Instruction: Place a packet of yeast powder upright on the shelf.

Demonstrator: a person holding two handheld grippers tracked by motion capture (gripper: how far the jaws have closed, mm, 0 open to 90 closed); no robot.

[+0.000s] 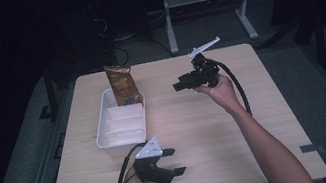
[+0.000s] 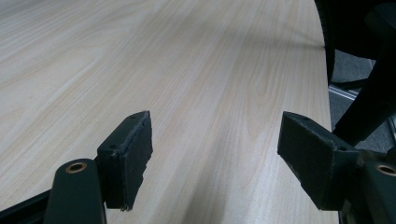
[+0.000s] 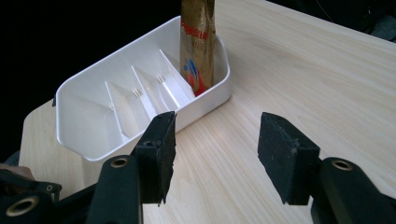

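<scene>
Pouch point(image 1: 122, 85) stands upright in far end compartment of white divided tray point(image 1: 109, 140) on desk point(image 1: 193, 132). Both hand-held grippers spread, empty: left point(image 1: 174, 161) low nr front edge, right point(image 1: 178, 86) raised beside tray. Risk: pouch is tall, prob. light; a sideways nudge could tip it out.

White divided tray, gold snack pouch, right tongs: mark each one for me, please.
White divided tray point(image 3: 84, 100): right gripper view, on its near side wall.
Gold snack pouch point(image 3: 198, 44): right gripper view, on the printed front face.
Right tongs point(image 1: 181, 86): high view, between the two jaw tips, which stand apart.
</scene>
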